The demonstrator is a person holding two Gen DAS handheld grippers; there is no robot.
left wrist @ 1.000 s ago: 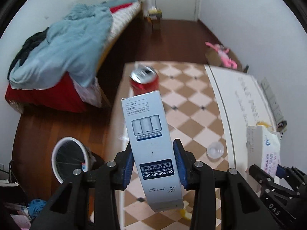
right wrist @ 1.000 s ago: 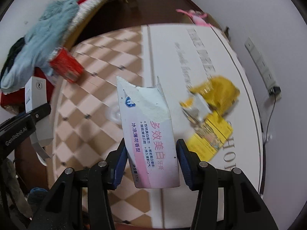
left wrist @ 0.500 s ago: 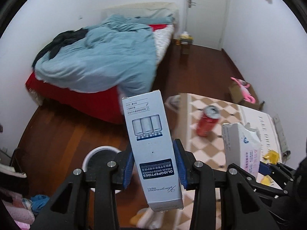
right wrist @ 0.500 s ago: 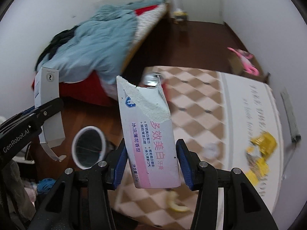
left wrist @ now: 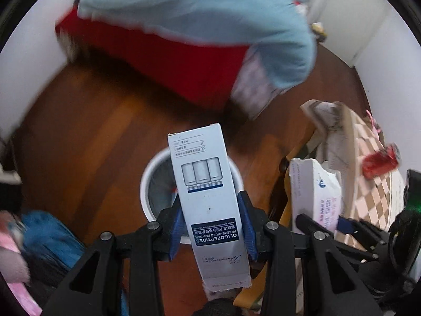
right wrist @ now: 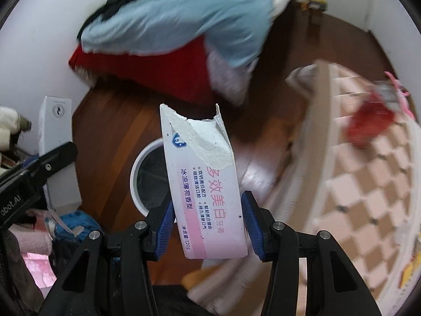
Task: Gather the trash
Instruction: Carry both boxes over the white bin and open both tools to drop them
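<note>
Two cartons are held above a white waste bin, one in each gripper.

In the left wrist view, the left gripper (left wrist: 211,230) is seen clamped on a white and blue oligopeptides box (left wrist: 208,197), which is held upright over the round white waste bin (left wrist: 147,184) on the wooden floor (left wrist: 86,137); the torn box is shown at right in the other tool. In the right wrist view, the right gripper (right wrist: 208,233) is seen closed on a torn pink-and-white toothpaste box (right wrist: 205,192), with the bin (right wrist: 136,173) partly hidden behind it; the jagged top edge is plain only here. A red can (left wrist: 379,160) on the checkered table (left wrist: 368,205) is seen blurred at far right in both views.
</note>
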